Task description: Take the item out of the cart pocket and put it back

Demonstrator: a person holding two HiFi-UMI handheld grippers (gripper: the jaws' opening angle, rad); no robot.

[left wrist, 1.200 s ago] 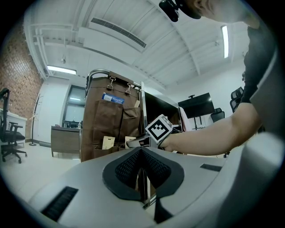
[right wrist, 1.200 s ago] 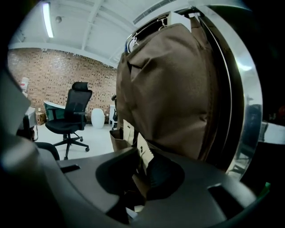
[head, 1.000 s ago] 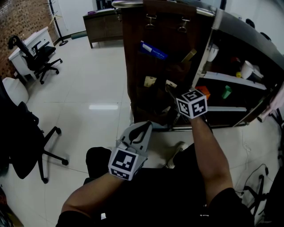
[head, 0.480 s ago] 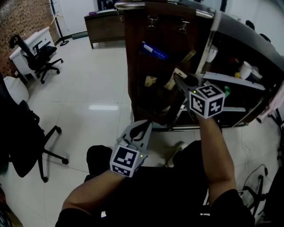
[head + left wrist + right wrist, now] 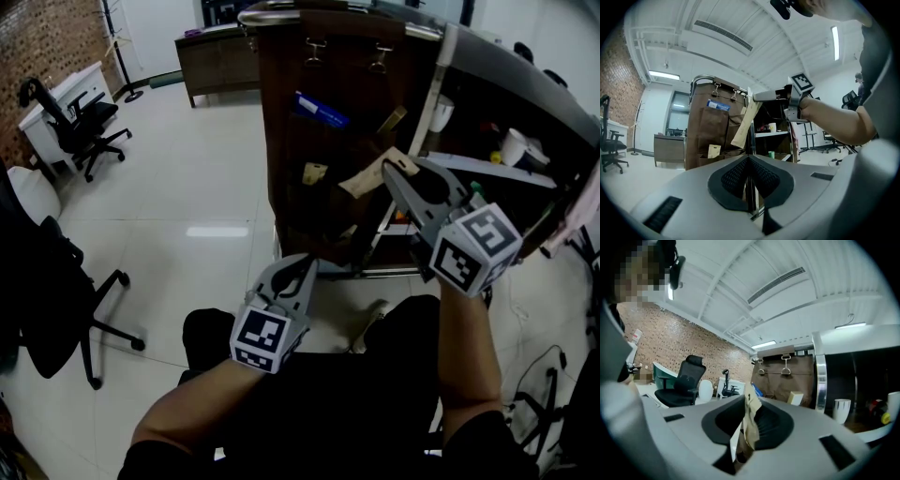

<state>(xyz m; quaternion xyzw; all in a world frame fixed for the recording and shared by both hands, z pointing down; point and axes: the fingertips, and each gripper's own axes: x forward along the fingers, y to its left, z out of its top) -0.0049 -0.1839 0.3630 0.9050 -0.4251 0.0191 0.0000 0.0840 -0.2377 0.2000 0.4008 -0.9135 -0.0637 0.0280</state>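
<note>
The cart [image 5: 434,86] stood ahead on the tiled floor. A brown hanging pocket organizer [image 5: 291,187] was clipped to its top rail by two metal clips [image 5: 315,51].

The right gripper [image 5: 388,168] was raised in front of the organizer. Its jaws were clamped on a flat tan paper packet [image 5: 367,177], and the right gripper view showed the paper [image 5: 749,425] pinched between the pads. The packet hung free in the air, slanting down to the left, just before the middle pockets and inside none of them.

The left gripper [image 5: 303,266] sat low near the person's lap, jaws together with nothing between them.

A blue packet [image 5: 322,108] and a small tan tag [image 5: 314,172] sat in other pockets.

The packet looked fully out, so returning it seemed the step in hand. To do that well, the packet's free lower end would need turning to point downward and lining up over the open mouth of an empty pocket. Its flat face should stay parallel to the cloth. It should then slide down until the pocket carried it, and only then should the jaws part. The soft pocket lip might fold shut, so a slow, shallow entry would help.
</note>
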